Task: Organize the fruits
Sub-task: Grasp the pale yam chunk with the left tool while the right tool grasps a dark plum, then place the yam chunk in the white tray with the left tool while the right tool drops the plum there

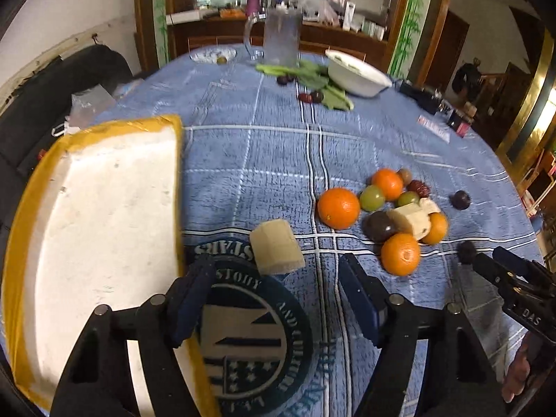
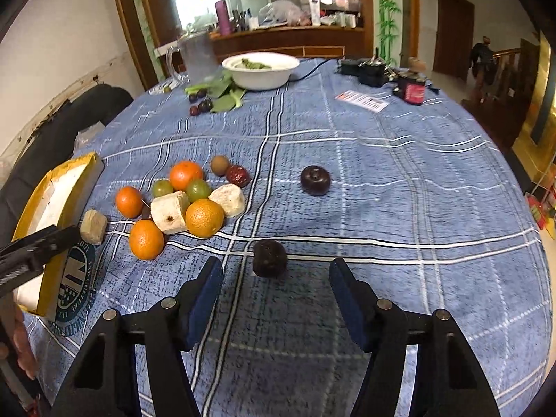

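Dark wrinkled fruit: on the blue-checked desk, just ahead of and between the fingers of the wide-open, empty right hand-held gripper, nearer than the equally open, empty left hand-held gripper.
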The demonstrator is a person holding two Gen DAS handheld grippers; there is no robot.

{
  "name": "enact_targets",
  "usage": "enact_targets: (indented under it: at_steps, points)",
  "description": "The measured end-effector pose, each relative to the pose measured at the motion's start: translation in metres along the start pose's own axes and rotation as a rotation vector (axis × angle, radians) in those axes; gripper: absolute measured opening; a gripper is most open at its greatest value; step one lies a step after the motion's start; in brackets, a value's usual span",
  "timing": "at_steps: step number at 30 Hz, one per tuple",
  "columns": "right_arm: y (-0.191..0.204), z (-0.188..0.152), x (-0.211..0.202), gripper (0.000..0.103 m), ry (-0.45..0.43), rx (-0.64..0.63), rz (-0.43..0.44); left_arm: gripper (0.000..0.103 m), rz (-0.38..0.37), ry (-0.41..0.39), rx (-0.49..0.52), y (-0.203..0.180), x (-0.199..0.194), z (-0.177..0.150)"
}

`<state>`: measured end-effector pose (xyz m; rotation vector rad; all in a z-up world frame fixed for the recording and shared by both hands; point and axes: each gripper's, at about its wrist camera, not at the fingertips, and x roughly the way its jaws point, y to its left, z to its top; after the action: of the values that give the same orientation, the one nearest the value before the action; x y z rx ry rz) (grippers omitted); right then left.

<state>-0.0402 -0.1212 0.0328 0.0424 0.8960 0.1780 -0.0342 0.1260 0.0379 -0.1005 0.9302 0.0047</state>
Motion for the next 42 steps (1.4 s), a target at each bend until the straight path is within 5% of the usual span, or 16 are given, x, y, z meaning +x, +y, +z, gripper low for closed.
enact_targets:
  at_steps: [7,10,13,17,25,34,42]
  points:
    - [0.001,0.003,0.02,0.063,0.046,0.004,0.008,0.071,0.021,0.063,0.014,-0.005,0.028,0.005]
    - [0.002,0.002,0.023,0.051,0.049,-0.002,-0.008,0.043,0.056,0.075,0.027,-0.007,0.034,0.006]
    - [0.001,0.003,0.024,0.039,0.042,-0.007,-0.029,0.036,0.071,0.059,0.031,-0.007,0.034,0.005]
    - [0.0,0.004,0.021,0.023,0.036,0.007,-0.005,0.035,0.05,0.049,0.002,-0.002,0.026,0.003]
    - [0.01,0.012,-0.014,0.023,-0.028,0.021,0.069,0.035,0.001,-0.044,-0.049,0.014,-0.026,-0.001]
    - [0.103,0.019,-0.055,0.024,-0.075,-0.124,0.234,0.035,0.057,-0.111,-0.102,0.068,-0.087,-0.01]
    - [0.218,0.002,-0.042,0.024,0.01,-0.261,0.435,0.035,0.143,-0.122,-0.224,0.137,-0.096,-0.044]
